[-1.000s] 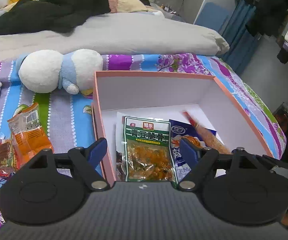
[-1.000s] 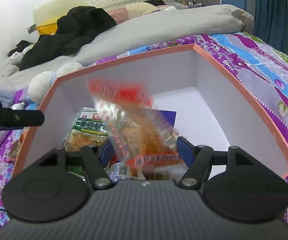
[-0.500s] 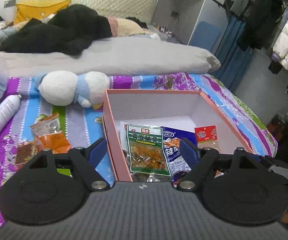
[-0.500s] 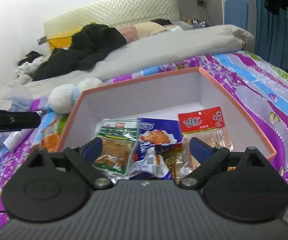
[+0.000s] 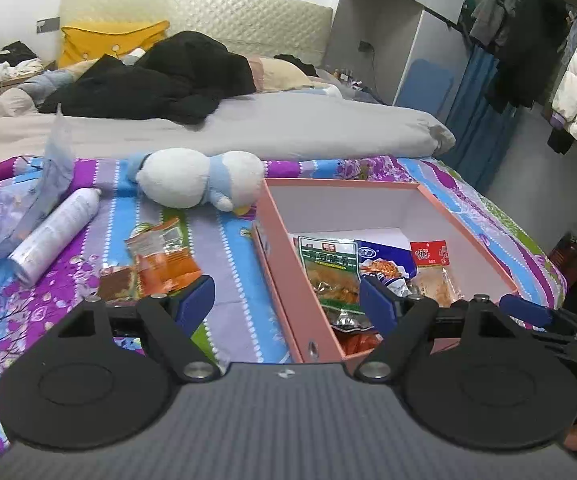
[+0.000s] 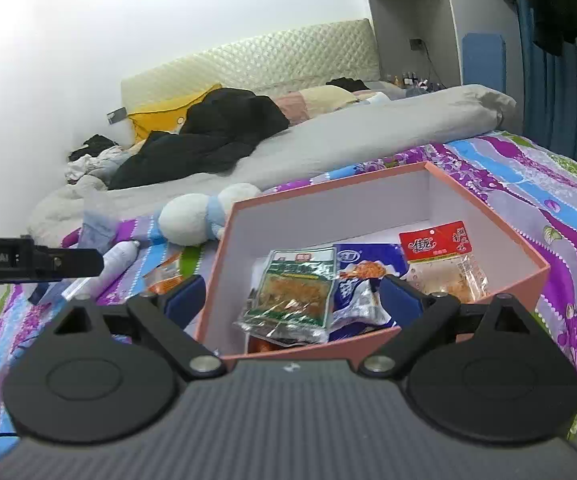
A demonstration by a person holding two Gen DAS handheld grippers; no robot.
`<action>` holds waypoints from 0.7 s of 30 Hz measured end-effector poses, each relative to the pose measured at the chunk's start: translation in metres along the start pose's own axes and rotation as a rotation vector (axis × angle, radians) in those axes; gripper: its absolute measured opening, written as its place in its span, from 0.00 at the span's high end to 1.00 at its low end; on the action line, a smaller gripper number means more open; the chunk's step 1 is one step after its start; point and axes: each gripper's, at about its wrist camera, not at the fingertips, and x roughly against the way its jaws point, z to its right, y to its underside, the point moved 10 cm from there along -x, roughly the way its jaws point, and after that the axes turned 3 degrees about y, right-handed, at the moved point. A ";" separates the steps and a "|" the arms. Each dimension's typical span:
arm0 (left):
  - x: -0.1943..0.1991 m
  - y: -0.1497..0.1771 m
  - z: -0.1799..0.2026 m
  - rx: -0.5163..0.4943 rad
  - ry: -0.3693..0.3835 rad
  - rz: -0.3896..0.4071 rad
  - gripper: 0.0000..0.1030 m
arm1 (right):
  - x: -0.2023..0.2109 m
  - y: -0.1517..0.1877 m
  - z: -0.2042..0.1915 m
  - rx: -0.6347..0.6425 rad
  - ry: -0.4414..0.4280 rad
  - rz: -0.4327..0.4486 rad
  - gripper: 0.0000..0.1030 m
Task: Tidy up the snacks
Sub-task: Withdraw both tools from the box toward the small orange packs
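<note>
A pink box (image 5: 340,184) with white inside walls sits on the flowered bedspread. In it lie a green packet (image 5: 330,268), a blue packet (image 5: 384,262) and a red-topped clear packet (image 5: 432,268), over several others. My left gripper (image 5: 286,296) hangs open and empty above the box's near left corner. An orange packet (image 5: 160,256) and a small brown packet (image 5: 116,282) lie on the bed left of the box. In the right wrist view my right gripper (image 6: 290,296) stands wide open and empty before the box's near wall (image 6: 328,344), with the red-topped packet (image 6: 440,256) inside.
A white and blue plush toy (image 5: 196,180) lies behind the box's left corner. A white spray can (image 5: 54,236) and a clear plastic bag (image 5: 28,204) lie at the left. A grey duvet (image 5: 288,124) and black clothing (image 5: 156,80) fill the back. The bed's edge runs close along the box's right side.
The right gripper opened and let go of the red-topped packet, which now lies in the box. Both grippers drew back and rose, so the box looks smaller and farther.
</note>
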 end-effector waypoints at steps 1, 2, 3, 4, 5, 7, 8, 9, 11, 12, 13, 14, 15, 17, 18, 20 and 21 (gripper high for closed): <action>0.004 0.002 -0.002 -0.001 -0.003 0.003 0.20 | 0.003 0.002 -0.004 0.012 -0.008 0.001 0.08; 0.009 0.006 -0.004 -0.002 -0.005 0.006 0.20 | 0.005 0.004 -0.008 0.023 -0.010 0.002 0.08; 0.012 0.009 -0.006 -0.005 -0.007 0.009 0.20 | 0.008 0.006 -0.012 0.035 -0.009 0.004 0.08; 0.015 0.012 -0.008 -0.008 -0.009 0.011 0.20 | 0.010 0.008 -0.015 0.044 -0.011 0.004 0.08; 0.017 0.017 -0.012 -0.008 -0.015 0.011 0.20 | 0.011 0.011 -0.019 0.050 -0.016 0.002 0.08; 0.019 0.027 -0.022 0.005 -0.028 -0.004 0.20 | 0.014 0.018 -0.025 0.054 -0.024 -0.006 0.08; 0.020 0.031 -0.027 0.013 -0.031 -0.009 0.20 | 0.015 0.021 -0.028 0.057 -0.029 -0.010 0.08; 0.022 0.035 -0.031 0.019 -0.036 -0.013 0.20 | 0.017 0.024 -0.032 0.063 -0.035 -0.012 0.08; 0.027 0.041 -0.039 0.025 -0.050 -0.017 0.20 | 0.019 0.030 -0.039 0.076 -0.042 -0.018 0.08; 0.029 0.044 -0.044 0.029 -0.057 -0.020 0.20 | 0.021 0.033 -0.042 0.077 -0.045 -0.009 0.08; 0.030 0.047 -0.048 0.032 -0.061 -0.023 0.20 | 0.024 0.035 -0.046 0.079 -0.050 -0.001 0.08; 0.030 0.050 -0.052 0.038 -0.066 -0.028 0.20 | 0.025 0.037 -0.049 0.084 -0.060 0.003 0.08; 0.031 0.053 -0.056 0.044 -0.070 -0.032 0.20 | 0.025 0.039 -0.053 0.091 -0.068 0.004 0.08; 0.031 0.058 -0.066 0.061 -0.081 -0.044 0.19 | 0.023 0.042 -0.060 0.114 -0.075 -0.001 0.08; 0.030 0.060 -0.071 0.068 -0.088 -0.048 0.19 | 0.022 0.042 -0.064 0.123 -0.081 -0.004 0.08; 0.031 0.063 -0.080 0.083 -0.093 -0.048 0.18 | 0.019 0.043 -0.073 0.136 -0.102 -0.012 0.08; 0.030 0.064 -0.083 0.088 -0.095 -0.050 0.18 | 0.018 0.043 -0.077 0.142 -0.112 -0.015 0.08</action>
